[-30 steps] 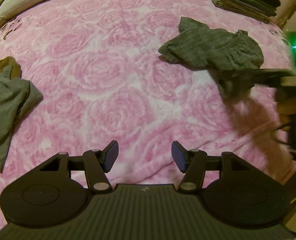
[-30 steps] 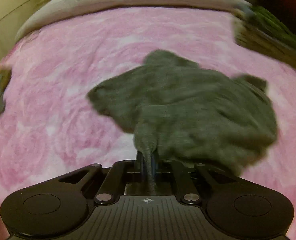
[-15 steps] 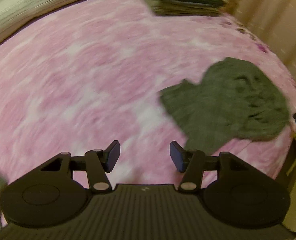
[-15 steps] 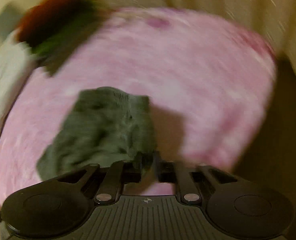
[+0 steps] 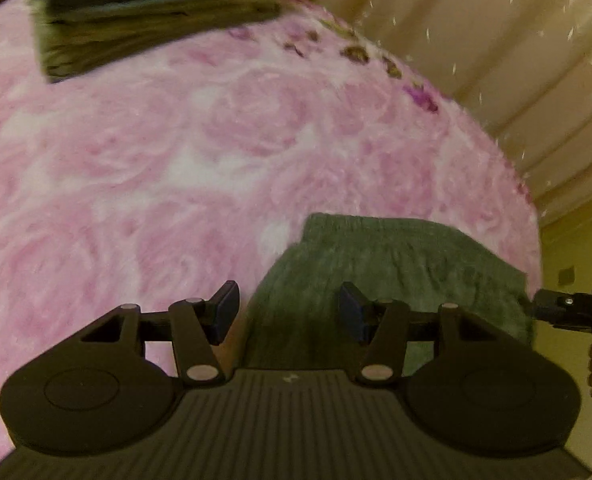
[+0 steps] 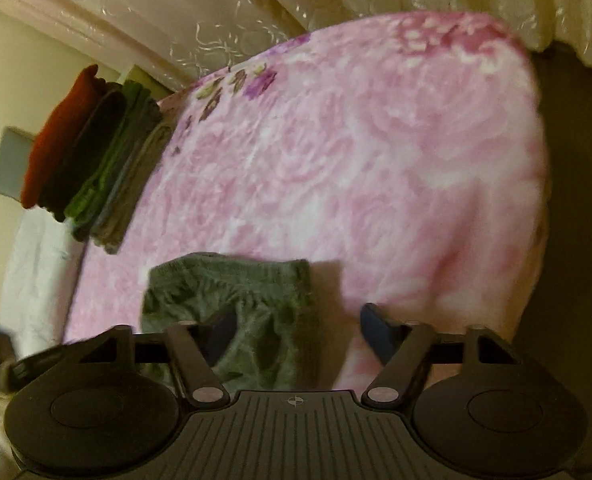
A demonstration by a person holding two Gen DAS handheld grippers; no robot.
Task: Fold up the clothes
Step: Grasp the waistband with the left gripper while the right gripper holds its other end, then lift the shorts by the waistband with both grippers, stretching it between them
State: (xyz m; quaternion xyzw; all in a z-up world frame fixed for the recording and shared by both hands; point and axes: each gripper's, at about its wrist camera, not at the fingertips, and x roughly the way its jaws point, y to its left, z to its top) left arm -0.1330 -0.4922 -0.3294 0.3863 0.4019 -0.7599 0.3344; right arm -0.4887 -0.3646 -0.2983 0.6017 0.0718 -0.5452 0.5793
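Both grippers, left (image 5: 288, 312) and right (image 6: 299, 336), hang spread over the garment (image 5: 395, 272) near the blanket's (image 5: 176, 160) right edge; a careless tug could slide it off.

the right gripper (image 6: 296, 334) is wide open with nothing in it, and it sits just over the near edge of the pink rose blanket (image 6: 375, 152). a grey-green piece of clothing (image 6: 232, 296) lies flat on the blanket, partly behind the gripper's left finger. a stack of folded clothes (image 6: 92, 156) sits on the blanket's far left side, and a pale curtain (image 6: 256, 4) hangs behind the blanket.
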